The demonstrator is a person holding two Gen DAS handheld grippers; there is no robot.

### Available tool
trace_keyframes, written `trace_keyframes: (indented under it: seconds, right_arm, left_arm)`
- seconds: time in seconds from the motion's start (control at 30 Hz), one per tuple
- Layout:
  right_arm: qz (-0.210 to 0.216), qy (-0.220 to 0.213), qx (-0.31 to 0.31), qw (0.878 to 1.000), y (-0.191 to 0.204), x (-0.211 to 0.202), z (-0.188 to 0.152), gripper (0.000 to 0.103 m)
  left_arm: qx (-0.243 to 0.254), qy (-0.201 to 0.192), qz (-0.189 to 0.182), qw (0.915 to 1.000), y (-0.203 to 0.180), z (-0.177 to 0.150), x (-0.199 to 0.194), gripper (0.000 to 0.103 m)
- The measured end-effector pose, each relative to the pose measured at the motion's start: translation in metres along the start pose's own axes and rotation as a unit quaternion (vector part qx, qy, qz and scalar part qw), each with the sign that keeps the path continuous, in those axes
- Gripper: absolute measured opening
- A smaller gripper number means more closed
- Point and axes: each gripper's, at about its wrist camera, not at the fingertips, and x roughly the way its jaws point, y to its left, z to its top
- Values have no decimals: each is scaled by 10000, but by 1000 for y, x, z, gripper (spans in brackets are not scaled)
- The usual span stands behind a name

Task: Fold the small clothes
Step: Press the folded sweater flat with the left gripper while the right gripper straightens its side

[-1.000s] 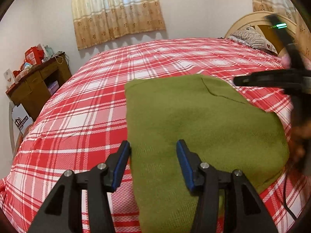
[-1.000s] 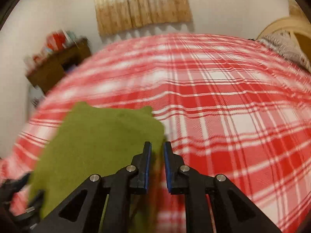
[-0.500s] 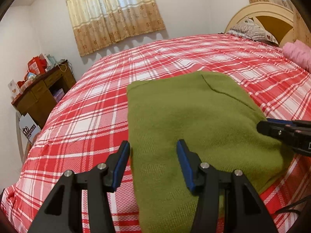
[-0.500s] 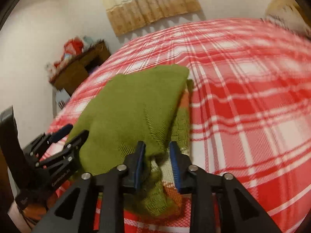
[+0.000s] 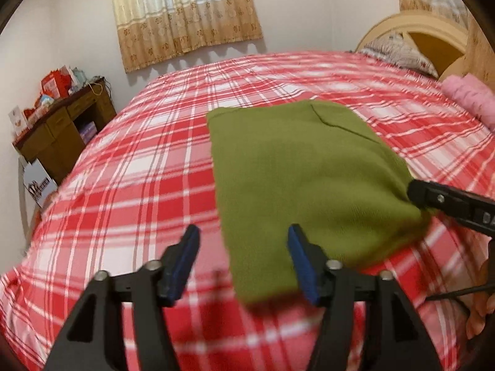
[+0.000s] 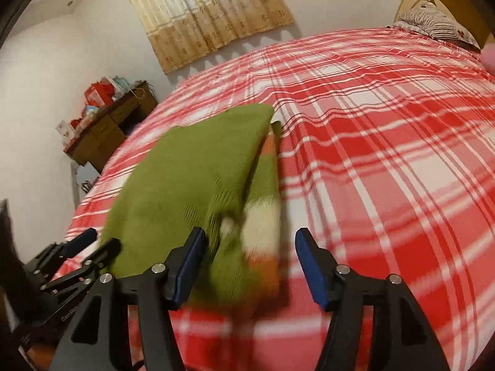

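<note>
A folded green knitted garment (image 5: 303,179) lies flat on the red plaid bed (image 5: 139,191). My left gripper (image 5: 243,238) hovers at its near left corner. Its jaws are opening, the corner lies between them, and the blue pads do not touch the cloth. In the right wrist view the garment (image 6: 191,179) shows an orange and white striped lower layer (image 6: 263,216) along its right side. My right gripper (image 6: 250,241) stands at the near right corner with its jaws opening, the cloth loose between the pads. The left gripper (image 6: 100,239) shows at the far left.
A wooden desk (image 5: 62,136) with boxes stands left of the bed. A pink bundle (image 5: 470,99) and a striped pillow (image 5: 399,52) lie by the headboard at the right. A hand (image 5: 482,309) is at the right edge. Bare plaid bedspread (image 6: 386,154) stretches right of the garment.
The right gripper came down to the garment's near right corner and its jaws went from nearly shut to wide, letting the cloth go. The left gripper drew back and spread wider.
</note>
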Motion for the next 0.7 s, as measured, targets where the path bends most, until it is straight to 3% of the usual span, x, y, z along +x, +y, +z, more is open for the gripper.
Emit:
trace_keyframes:
  seconds: [0.17, 0.27, 0.37, 0.5, 0.7]
  right_arm:
    - [-220, -174, -398, 9988, 7, -44, -22, 61]
    - [-149, -351, -430, 9983, 2, -66, -11, 61]
    - [57, -483, -314, 9983, -4, -74, 10, 61]
    - [214, -501, -183, 9983, -8, -57, 41, 62]
    - [417, -91, -17, 9991, -14, -6, 60, 62]
  left_arm:
    - [-120, 165, -231, 9995, 17, -28, -6, 73]
    - [-339, 94, -329, 9988, 31, -30, -8, 73]
    - [-840, 2, -806, 9932, 50, -13, -9, 73]
    - [-861, -128, -999, 9912, 52, 15, -1, 75]
    - [-835, -647, -1328, 9855, 51, 48, -13, 73]
